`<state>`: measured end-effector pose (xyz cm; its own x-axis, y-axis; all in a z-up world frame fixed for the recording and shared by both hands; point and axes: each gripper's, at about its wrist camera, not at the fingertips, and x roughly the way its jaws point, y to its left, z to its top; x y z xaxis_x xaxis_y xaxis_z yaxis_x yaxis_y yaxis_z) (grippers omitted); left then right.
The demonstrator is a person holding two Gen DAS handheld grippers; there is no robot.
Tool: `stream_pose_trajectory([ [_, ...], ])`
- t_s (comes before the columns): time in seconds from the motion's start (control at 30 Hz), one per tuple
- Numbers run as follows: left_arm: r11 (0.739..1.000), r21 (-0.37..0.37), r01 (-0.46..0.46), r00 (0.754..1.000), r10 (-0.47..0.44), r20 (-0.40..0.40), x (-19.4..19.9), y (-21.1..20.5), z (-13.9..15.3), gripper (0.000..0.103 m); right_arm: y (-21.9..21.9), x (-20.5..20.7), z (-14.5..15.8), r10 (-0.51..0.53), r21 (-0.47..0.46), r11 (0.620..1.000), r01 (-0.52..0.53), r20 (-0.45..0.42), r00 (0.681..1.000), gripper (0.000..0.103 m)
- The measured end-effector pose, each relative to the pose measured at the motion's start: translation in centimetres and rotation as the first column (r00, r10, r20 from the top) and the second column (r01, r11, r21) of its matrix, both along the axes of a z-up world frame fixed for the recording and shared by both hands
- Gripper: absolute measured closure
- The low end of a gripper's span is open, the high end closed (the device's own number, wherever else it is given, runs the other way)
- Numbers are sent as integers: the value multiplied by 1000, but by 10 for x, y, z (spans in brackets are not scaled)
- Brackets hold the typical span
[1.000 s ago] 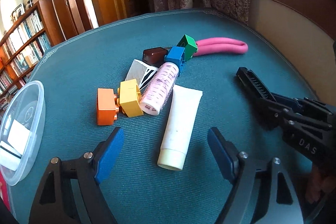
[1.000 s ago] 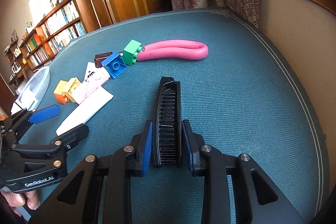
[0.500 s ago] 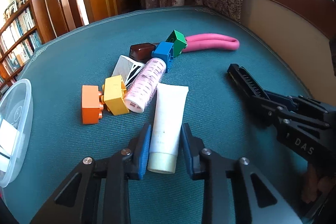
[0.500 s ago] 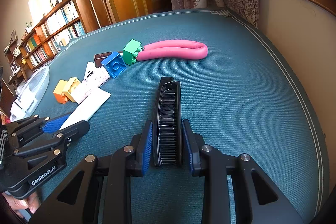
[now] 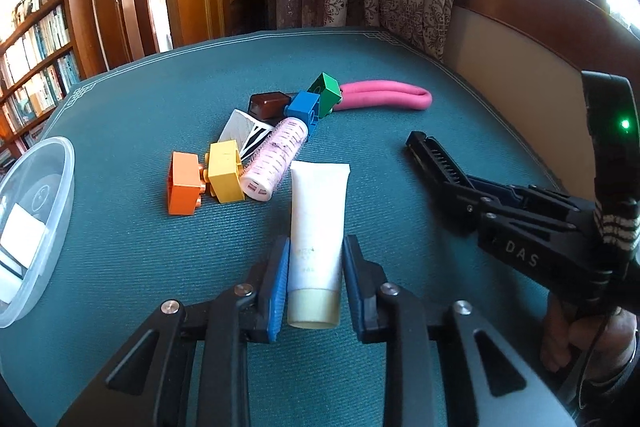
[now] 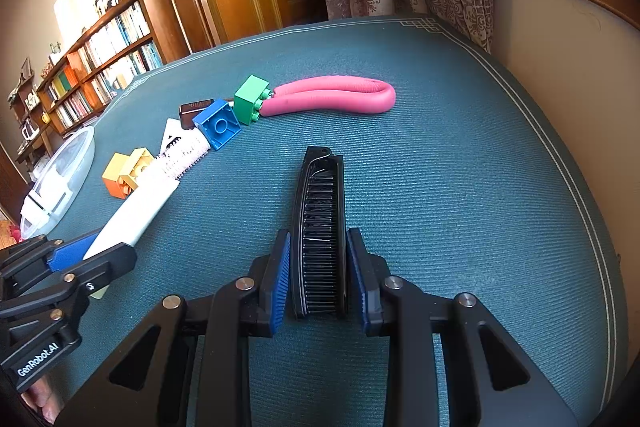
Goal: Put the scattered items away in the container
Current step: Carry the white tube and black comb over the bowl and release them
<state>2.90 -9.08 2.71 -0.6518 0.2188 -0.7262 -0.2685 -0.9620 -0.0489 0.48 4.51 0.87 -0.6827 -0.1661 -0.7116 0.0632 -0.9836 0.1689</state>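
Two tongs, both loaded: quick rundown from where I'm standing, places given relative to the white tube.

Left tongs [image 5: 314,279]: clamped on the cap end of the white tube [image 5: 317,223], which lies on the desk [image 5: 120,247] pointing straight away along the fingers.

Right tongs [image 6: 318,273]: pinching the black comb [image 6: 322,227], long axis in line with the fingers too. Comb sits right of the tube, apart from it.

Container [image 5: 34,219]: clear tub, well to the tube's left at the desk edge, so I'd say the left hand is nearer and a leftward carry does it.

Blocks: four, orange [image 5: 183,183], yellow [image 5: 226,171], blue [image 5: 303,110], green [image 5: 328,98], all beyond the tube's far end.

Pink roller [image 5: 276,159]: one, just beside the tube's crimped end.

Other bits: one brown box [image 5: 269,105], one striped white packet [image 5: 240,131], one pink foam loop [image 5: 384,99].

Already in the tub: something white, can't tell what.
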Motion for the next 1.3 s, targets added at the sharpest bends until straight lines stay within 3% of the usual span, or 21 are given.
stream_pose_trajectory([
  [0.43,998,-2,-62,997,62,-36,9,-18,8,74,4,6,3,-7,-55,998,6,-24,1000,74],
  [0.77,991,14,-133,990,134,-54,16,-48,12,74,-19,20,4,89,-105,990,-92,-31,996,74],
  [1.3,960,66,-273,955,278,-101,25,-117,28,74,-55,41,28,155,-156,973,-168,-92,984,74],
])
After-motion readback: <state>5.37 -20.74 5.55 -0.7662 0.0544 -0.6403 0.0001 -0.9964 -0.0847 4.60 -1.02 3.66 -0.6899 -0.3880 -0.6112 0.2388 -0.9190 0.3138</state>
